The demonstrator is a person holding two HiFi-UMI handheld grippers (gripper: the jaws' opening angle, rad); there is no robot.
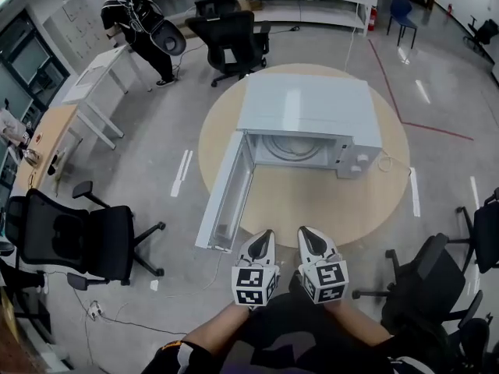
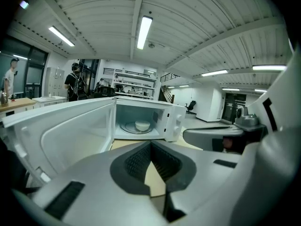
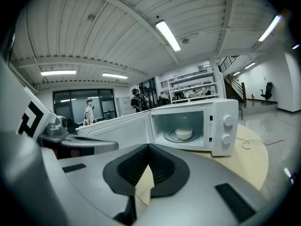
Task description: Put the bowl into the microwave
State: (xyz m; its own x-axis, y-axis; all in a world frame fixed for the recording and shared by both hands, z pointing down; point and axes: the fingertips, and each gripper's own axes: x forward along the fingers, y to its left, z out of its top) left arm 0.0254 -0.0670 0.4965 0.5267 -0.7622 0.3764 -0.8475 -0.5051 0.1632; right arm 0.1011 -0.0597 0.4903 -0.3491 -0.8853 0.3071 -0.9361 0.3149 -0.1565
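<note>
The bowl (image 3: 183, 134) sits on the turntable (image 3: 169, 137) inside the microwave (image 1: 312, 115), so the main step looks done; only the door (image 1: 226, 201), wide open at the left, may be left to close. The left tool (image 1: 263, 238) and the right tool (image 1: 310, 235) are both clenched on nothing, at the near side, well apart from the microwave.

Grey floor (image 1: 156, 201), round wooden table (image 1: 312, 201), black office chairs (image 1: 74, 240), white desks (image 1: 93, 84), strip lights (image 2: 144, 31)
</note>
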